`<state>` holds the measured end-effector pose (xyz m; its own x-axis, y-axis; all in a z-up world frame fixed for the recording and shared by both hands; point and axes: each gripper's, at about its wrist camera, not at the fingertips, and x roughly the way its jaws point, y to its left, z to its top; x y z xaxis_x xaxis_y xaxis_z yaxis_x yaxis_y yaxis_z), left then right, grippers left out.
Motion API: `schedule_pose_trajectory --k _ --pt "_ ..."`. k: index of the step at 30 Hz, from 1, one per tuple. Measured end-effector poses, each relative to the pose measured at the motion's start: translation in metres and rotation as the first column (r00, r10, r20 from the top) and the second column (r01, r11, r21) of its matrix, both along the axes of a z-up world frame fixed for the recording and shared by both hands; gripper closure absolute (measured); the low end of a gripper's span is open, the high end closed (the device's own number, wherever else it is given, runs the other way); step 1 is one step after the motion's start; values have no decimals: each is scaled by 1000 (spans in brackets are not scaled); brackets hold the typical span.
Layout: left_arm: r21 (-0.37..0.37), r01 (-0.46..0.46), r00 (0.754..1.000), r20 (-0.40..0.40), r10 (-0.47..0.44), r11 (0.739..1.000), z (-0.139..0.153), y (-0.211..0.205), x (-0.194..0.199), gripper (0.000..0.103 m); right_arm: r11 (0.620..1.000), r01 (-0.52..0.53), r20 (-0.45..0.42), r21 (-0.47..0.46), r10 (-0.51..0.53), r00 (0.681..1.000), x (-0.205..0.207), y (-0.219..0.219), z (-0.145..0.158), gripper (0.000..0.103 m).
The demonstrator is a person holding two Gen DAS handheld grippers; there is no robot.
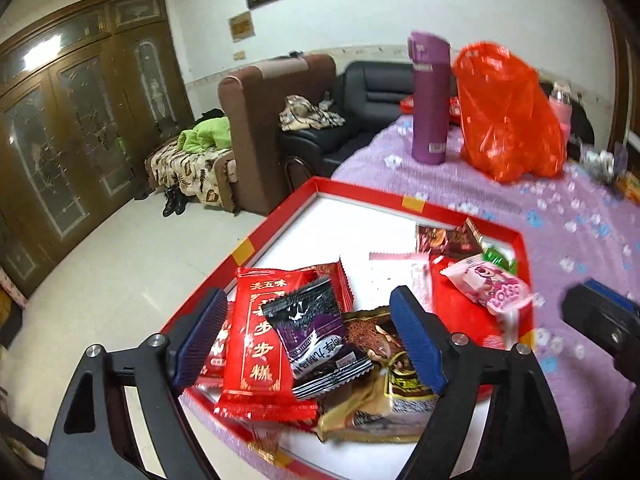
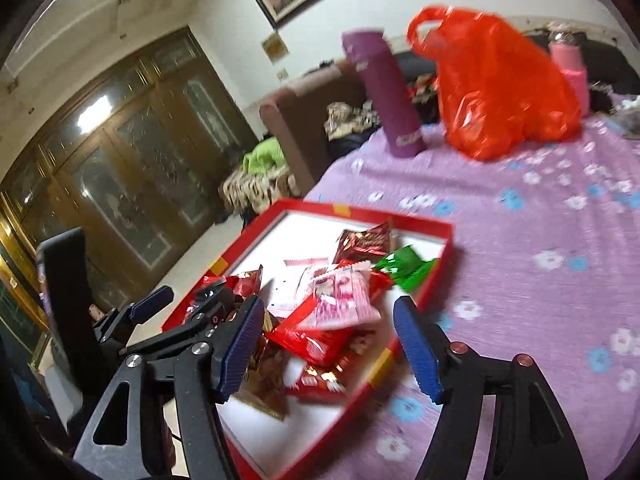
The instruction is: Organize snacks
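A red box with a white floor sits on a purple flowered cloth at the table's edge. Snack packets lie heaped inside it, among them a black-and-purple packet and a pink one. The left gripper hovers over the heap, jaws released, grasping nothing. The right gripper likewise stands released above the box. Behind stand a purple flask and an orange bag.

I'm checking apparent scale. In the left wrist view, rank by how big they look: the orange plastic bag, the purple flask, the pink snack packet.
1. orange plastic bag
2. purple flask
3. pink snack packet

The packet lies nearer the camera, yet still looks smallest.
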<state>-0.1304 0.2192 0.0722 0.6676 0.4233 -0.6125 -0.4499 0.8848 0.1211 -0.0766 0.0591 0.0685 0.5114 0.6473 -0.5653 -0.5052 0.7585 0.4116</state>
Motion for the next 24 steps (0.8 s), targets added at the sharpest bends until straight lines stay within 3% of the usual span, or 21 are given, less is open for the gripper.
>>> schedule_pose_trajectory --k 7,10,16,24 --pt "-18 -33 999 -1 33 999 12 -4 -27 18 999 30 110 -42 -26 994 -44 -41 16 32" --pt "38 -31 999 17 31 999 12 -11 -48 17 999 2 141 -45 4 990 -67 -48 21 30" --pt "103 -21 997 77 13 994 20 -14 -88 17 993 -76 181 -91 92 979 -99 -30 22 30" --pt "149 -48 993 113 31 988 33 -9 -102 17 980 -153 203 -129 177 963 -123 -4 19 30"
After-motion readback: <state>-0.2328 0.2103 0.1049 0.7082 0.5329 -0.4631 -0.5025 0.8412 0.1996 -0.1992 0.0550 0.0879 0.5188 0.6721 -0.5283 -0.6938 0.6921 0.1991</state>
